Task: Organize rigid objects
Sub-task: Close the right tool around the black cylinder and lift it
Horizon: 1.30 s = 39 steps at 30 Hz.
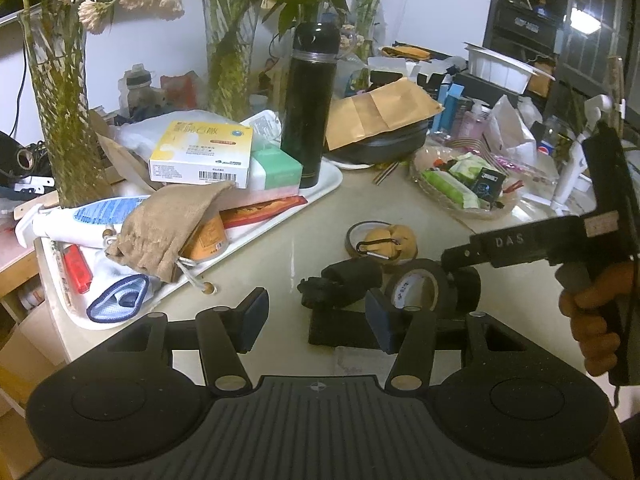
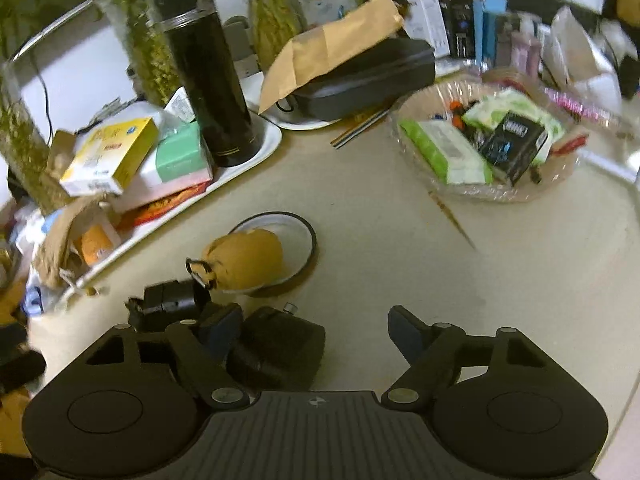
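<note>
A black tape roll (image 1: 416, 288) stands on edge on the beige table, with a second black roll (image 1: 468, 288) behind it. Left of them lie a black clamp-like gadget (image 1: 340, 284) and a flat black box (image 1: 340, 332). My left gripper (image 1: 318, 320) hovers open just in front of these with nothing between its pads. My right gripper (image 1: 460, 268), held by a hand (image 1: 592, 320), reaches in from the right beside the rolls. In the right wrist view my right gripper (image 2: 316, 334) is open; a black roll (image 2: 280, 352) sits against its left finger, the right pad clear of it.
A tan pouch (image 1: 384, 242) with a carabiner rests on a round lid. A white tray (image 1: 280, 220) at left holds boxes, a cloth bag and a black thermos (image 1: 308, 108). A clear bowl (image 2: 500, 196) of packets stands at right. Vases and clutter line the back.
</note>
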{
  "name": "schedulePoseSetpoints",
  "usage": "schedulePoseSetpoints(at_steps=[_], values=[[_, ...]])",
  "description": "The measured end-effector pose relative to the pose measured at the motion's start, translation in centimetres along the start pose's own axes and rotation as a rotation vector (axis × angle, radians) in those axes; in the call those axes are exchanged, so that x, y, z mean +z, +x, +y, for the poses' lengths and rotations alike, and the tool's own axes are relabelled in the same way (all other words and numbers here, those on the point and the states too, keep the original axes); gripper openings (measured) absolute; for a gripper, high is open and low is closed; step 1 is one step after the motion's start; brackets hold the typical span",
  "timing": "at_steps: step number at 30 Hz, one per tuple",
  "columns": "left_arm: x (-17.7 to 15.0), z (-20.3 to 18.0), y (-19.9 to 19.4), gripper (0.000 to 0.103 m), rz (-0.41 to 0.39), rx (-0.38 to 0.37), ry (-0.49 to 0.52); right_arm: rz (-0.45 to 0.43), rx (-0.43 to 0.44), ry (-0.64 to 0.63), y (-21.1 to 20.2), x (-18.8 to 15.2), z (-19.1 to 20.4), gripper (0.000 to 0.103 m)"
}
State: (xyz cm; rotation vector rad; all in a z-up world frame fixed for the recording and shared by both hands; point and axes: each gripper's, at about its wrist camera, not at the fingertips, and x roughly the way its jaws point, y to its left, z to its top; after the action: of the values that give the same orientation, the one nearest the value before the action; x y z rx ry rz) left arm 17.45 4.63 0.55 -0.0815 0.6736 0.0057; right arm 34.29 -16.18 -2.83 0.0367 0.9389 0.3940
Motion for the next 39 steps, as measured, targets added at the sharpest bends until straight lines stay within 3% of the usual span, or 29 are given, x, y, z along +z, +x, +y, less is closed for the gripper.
schedulePoseSetpoints(at_steps=[4, 8, 13, 28, 32, 34, 39], values=[[0.0, 0.4, 0.2, 0.053, 0.008, 0.007, -0.020, 0.010, 0.014, 0.044, 0.5, 0.4, -0.2, 0.077], [0.2, 0.9, 0.4, 0.053, 0.027, -0.015, -0.071, 0.019, 0.053, 0.085, 0.6, 0.6, -0.3, 0.067], [0.1, 1.0, 0.7, 0.053, 0.049, -0.022, -0.096, 0.020, 0.045, 0.055, 0.8, 0.4, 0.4, 0.066], [0.1, 0.7, 0.9, 0.053, 0.060, -0.014, -0.087, -0.015, -0.037, -0.302, -1.0, -0.6, 3.5, 0.061], [0.0, 0.7, 0.9, 0.053, 0.061, -0.015, -0.086, 0.038, -0.030, -0.391, 0.1, -1.5, 4.6, 0.061], [0.0, 0.7, 0.9, 0.053, 0.061, -0.015, -0.087, 0.023, -0.072, -0.447, 0.6, -2.1, 5.3, 0.061], [-0.1, 0.8, 0.8, 0.053, 0.061, -0.014, -0.085, 0.019, -0.073, -0.371, 1.4, -1.8, 4.5, 0.050]])
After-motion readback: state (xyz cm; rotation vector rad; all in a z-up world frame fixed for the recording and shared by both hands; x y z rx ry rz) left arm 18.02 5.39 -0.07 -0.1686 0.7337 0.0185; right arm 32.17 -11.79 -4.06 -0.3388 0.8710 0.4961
